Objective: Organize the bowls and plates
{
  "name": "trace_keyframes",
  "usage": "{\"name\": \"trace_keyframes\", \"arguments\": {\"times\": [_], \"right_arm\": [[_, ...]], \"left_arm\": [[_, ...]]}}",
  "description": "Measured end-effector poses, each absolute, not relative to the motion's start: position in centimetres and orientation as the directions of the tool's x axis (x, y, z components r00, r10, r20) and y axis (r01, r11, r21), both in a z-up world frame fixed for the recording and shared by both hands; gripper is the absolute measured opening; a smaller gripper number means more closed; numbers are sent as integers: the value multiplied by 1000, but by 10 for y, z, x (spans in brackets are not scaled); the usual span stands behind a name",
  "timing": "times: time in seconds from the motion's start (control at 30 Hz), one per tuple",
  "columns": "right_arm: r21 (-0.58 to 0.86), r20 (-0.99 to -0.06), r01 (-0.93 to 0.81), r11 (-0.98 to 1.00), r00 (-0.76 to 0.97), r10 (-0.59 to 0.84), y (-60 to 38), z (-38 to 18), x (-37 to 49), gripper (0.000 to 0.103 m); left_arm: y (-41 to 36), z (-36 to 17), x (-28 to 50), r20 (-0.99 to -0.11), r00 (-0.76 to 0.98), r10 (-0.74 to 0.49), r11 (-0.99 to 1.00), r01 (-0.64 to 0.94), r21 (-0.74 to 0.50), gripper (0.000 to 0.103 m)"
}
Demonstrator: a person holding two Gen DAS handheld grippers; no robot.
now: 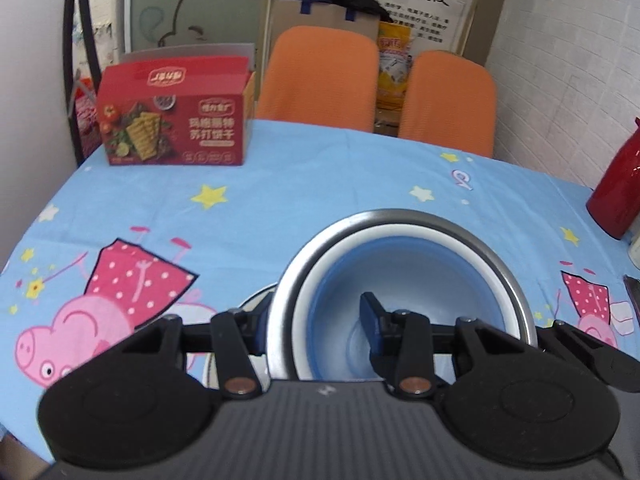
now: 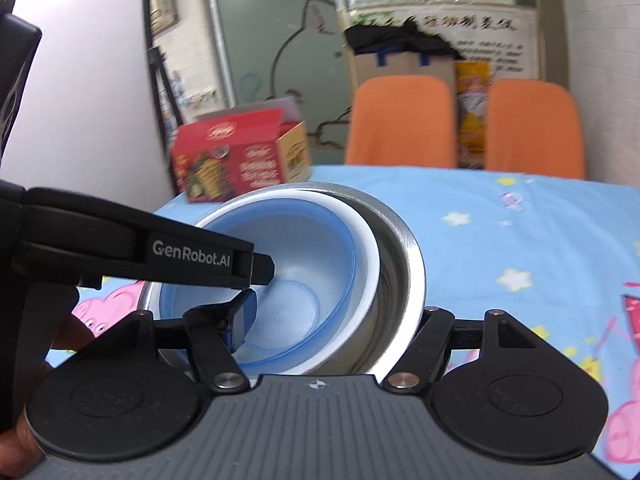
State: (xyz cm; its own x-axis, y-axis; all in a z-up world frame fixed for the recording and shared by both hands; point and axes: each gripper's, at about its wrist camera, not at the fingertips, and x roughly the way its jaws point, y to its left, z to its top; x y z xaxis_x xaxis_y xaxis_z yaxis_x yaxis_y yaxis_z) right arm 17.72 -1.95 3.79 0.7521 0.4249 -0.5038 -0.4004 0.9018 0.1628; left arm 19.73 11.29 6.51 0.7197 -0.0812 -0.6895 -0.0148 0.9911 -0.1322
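The bowls sit one inside the other on the table [image 1: 280, 208], which has a blue cartoon cloth. I count three: a blue bowl [image 1: 404, 276] in the middle, a white bowl [image 1: 320, 268] around it, and a metal bowl [image 1: 516, 280] on the outside. A white plate edge [image 1: 250, 300] peeks out under them, so maybe one plate.

The left gripper [image 1: 316, 320] has one finger inside the blue bowl and one outside the metal bowl, so it is pinching the left side of the stack. The right gripper [image 2: 332, 316] does the same on the right side.

The metal bowl looks hard and slippery. The blue one looks light, like plastic. The white one could break. I think the rims are the best place to hold.

There are also one red cracker box [image 1: 176, 120], two orange chairs [image 1: 320, 76] and one red jug [image 1: 620, 184].
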Motion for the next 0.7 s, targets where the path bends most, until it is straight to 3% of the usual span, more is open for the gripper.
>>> {"name": "trace_keyframes", "arguments": {"times": [0.37, 0.4, 0.5, 0.57, 0.7], "right_arm": [[208, -598, -393, 896, 673, 434, -1, 2, 178, 103], [214, -604, -392, 895, 667, 437, -1, 0, 179, 103], [219, -587, -378, 899, 685, 431, -6, 4, 177, 103], [228, -548, -362, 904, 720, 426, -19, 13, 169, 103], [227, -485, -293, 929, 793, 368, -48, 29, 154, 103]], "left_arm": [[134, 23, 202, -748, 654, -109, 985, -31, -171, 38], [136, 22, 203, -749, 654, -108, 984, -37, -174, 56], [149, 32, 197, -704, 697, -133, 970, -53, -236, 83], [152, 45, 188, -663, 742, -100, 972, -69, -223, 94], [148, 69, 167, -588, 807, -46, 980, -79, -185, 99]]}}
